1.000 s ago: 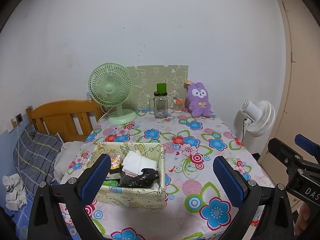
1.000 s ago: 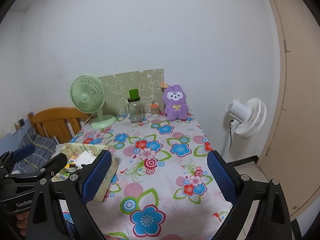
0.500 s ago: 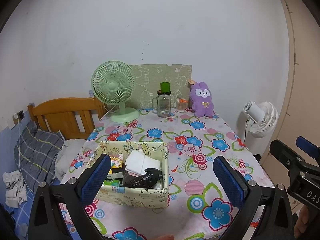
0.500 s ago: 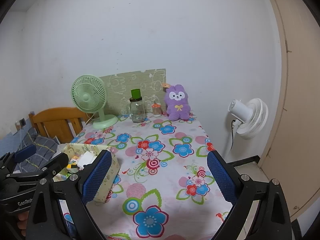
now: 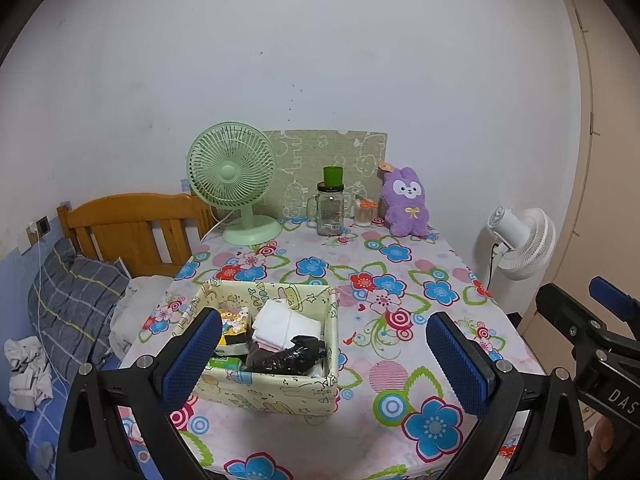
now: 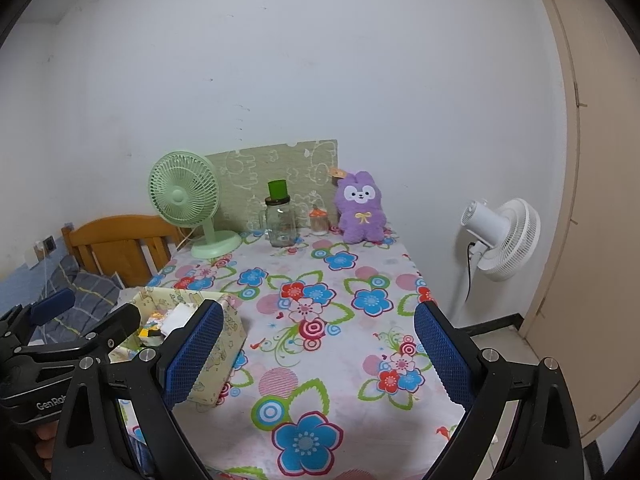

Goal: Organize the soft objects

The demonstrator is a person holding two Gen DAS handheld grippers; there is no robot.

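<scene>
Nearest the cameras, the left tongs (image 5: 324, 354) and the right tongs (image 6: 318, 346) are held with their blue pads wide apart, and nothing is gripped in either. Both are raised above the near edge of the tabletop (image 6: 348, 364), which is covered by a flowered cloth. No grasp is under way, so the step in hand is judged to be an approach or a survey before a pick.

Just beyond the left tongs, a patterned fabric box (image 5: 280, 390) is seen on the near left part of the tabletop. Inside it lie folded white cloth (image 5: 286, 326), a crumpled black bag (image 5: 286, 356) and some small colourful packets; the soft things gathered so far are thus in this box. Further off, the middle of the tabletop is bare.

At the far edge, against the wall, a purple plush rabbit (image 5: 405, 202) is stood upright, well apart from the box. Beside it are a small jar, a glass mug (image 5: 330, 210) with a green lid and a green desk fan (image 5: 234, 178). The rabbit is judged the likeliest soft thing left to be moved; a long reach forward by 1 of the tongs is called for, past the mug.

Compared with 1 second ago, the far objects sit slightly lower and to the right in both views, so the tongs appear to have been tilted or shifted a little; the pads are as wide apart as before.
</scene>
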